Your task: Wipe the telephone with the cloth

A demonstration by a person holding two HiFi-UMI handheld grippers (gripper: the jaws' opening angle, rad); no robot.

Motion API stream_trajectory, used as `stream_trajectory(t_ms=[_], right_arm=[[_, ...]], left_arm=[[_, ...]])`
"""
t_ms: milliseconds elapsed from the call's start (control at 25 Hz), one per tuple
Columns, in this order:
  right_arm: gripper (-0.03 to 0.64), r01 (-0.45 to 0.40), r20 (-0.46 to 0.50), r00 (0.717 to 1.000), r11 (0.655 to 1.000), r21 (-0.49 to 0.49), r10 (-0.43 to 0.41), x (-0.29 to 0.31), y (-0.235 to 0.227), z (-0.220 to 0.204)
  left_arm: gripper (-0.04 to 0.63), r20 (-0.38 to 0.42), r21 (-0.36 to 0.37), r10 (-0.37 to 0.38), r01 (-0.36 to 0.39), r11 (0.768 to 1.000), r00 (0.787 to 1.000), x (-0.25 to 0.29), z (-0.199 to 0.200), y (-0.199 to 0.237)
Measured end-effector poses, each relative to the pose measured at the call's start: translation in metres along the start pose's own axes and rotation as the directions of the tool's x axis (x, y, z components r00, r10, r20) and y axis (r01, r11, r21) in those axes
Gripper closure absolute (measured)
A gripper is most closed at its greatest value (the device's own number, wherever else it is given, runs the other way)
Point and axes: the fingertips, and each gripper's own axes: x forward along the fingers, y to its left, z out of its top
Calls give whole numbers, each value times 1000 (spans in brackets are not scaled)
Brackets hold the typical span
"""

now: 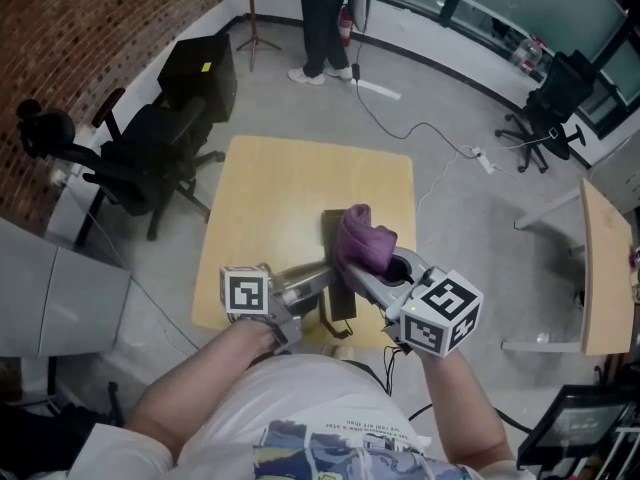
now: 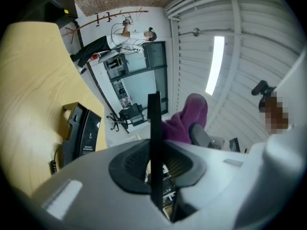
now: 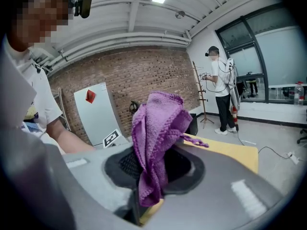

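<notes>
**Two hand-held grippers at the telephone, cloth in the right**

The right hand-held gripper (image 1: 358, 271) is clamped on a purple knitted cloth (image 3: 156, 128), bunched in soft folds over the black, angular telephone (image 2: 79, 133). Contact between them cannot be confirmed. The telephone lies near the front edge of the smooth, pale wooden bench (image 1: 290, 188), with broad bare wood beyond it. The left hand-held gripper (image 2: 154, 104) points roughly level just left of the telephone, its jaws pressed together on nothing.

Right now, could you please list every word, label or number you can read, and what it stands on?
Nothing reads clearly.
Telephone: white print, too small to read.
Shirt: printed line, too blurred to read.
Marker cubes: black-and-white patterns only, no words.
</notes>
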Motion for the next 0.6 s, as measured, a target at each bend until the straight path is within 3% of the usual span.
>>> stream_trajectory(t_ms=[440, 600], right_arm=[[526, 50, -47, 998, 994, 98, -46, -10, 22, -47], [526, 79, -26, 997, 993, 87, -77, -15, 20, -32]], left_arm=[[514, 10, -74, -56, 57, 996, 998, -7, 21, 5], [514, -34, -11, -43, 43, 999, 998, -7, 22, 9]])
